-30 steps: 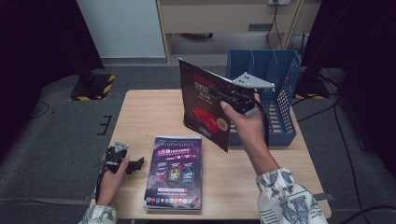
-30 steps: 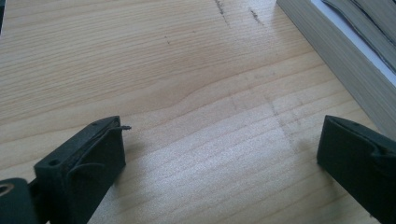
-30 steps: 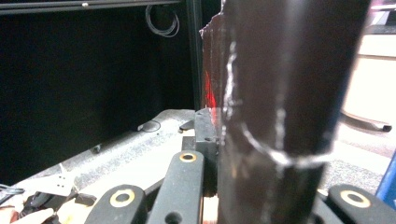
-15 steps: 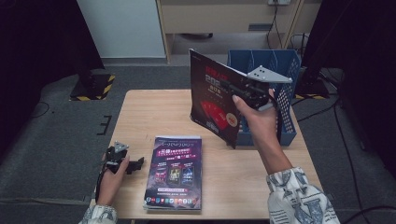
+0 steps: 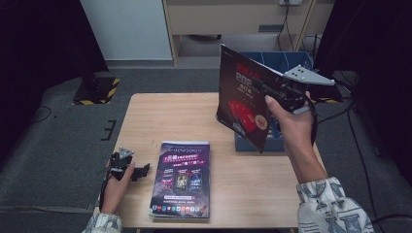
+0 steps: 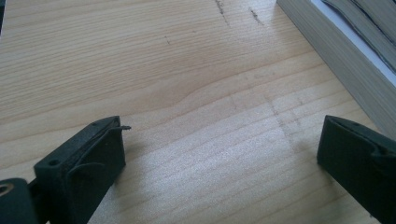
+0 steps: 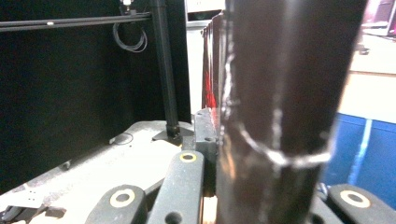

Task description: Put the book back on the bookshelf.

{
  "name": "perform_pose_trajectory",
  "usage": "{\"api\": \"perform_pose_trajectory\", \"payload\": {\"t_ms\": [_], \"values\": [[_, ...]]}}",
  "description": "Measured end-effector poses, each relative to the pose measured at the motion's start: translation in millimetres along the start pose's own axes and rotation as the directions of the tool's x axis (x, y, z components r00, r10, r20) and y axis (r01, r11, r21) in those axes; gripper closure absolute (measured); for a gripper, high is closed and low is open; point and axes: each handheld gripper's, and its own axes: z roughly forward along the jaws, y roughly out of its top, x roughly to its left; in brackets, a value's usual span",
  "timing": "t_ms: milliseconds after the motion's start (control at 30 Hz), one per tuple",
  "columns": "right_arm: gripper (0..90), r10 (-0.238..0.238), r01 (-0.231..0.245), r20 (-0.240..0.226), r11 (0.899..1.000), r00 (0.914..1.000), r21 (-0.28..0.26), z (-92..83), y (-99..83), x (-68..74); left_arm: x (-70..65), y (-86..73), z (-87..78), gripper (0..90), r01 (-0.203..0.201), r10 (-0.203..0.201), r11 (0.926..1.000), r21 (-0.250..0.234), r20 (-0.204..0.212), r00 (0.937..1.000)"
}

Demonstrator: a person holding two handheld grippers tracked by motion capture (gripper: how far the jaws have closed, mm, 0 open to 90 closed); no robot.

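Swinging the magazine [image 5: 245,104] upright, right gripper [image 5: 284,92] clamped on it, nearing the blue bin [image 5: 301,60]. Probably slotting in next. Left gripper [image 5: 138,171] resting on desk [image 5: 170,116], fingers apart.

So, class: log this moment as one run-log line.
right gripper: shut on dark magazine, upright above blue basket | left gripper: open, on table | stack of magazines: flat

Both sleeves are white with a dark blue scribbled pattern. The left gripper [image 5: 127,166] is black with chunky squared jaws; the right gripper [image 5: 284,92] carries a grey three-cornered plate dotted with holes.
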Motion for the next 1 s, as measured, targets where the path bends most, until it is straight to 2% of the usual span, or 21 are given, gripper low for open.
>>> {"api": "perform_pose_trajectory", "payload": {"t_ms": [300, 567, 667, 800, 1000], "values": [[86.9, 0.0, 0.001, 0.054, 1.0, 0.9985, -0.007, -18.6, 5.2, -15.2, 0.0, 0.0, 0.0, 0.0, 0.0, 0.0, 1.0, 0.0, 0.0, 1.0], [86.9, 0.007, -0.007, 0.111, 1.0, 0.9938, 0.001, -29.3, 7.0, -26.8, 0.0, 0.0, 0.0, 0.0, 0.0, 0.0, 1.0, 0.0, 0.0, 1.0], [86.9, 0.006, -0.007, 0.141, 1.0, 0.99, 0.006, -30.5, 6.4, -30.4, 0.0, 0.0, 0.0, 0.0, 0.0, 0.0, 1.0, 0.0, 0.0, 1.0], [86.9, 0.01, -0.009, 0.202, 1.0, 0.9794, -0.005, -29.5, 5.5, -32.9, -0.1, 0.0, 0.0, 0.0, 0.0, 0.0, 1.0, 0.0, 0.0, 1.0], [86.9, -0.003, 0.003, 0.257, 1.0, 0.9664, 0.002, -12.6, 1.8, -34.7, -0.1, 0.0, 0.0, 0.0, 0.0, 0.0, 1.0, 0.0, 0.0, 1.0]]}}
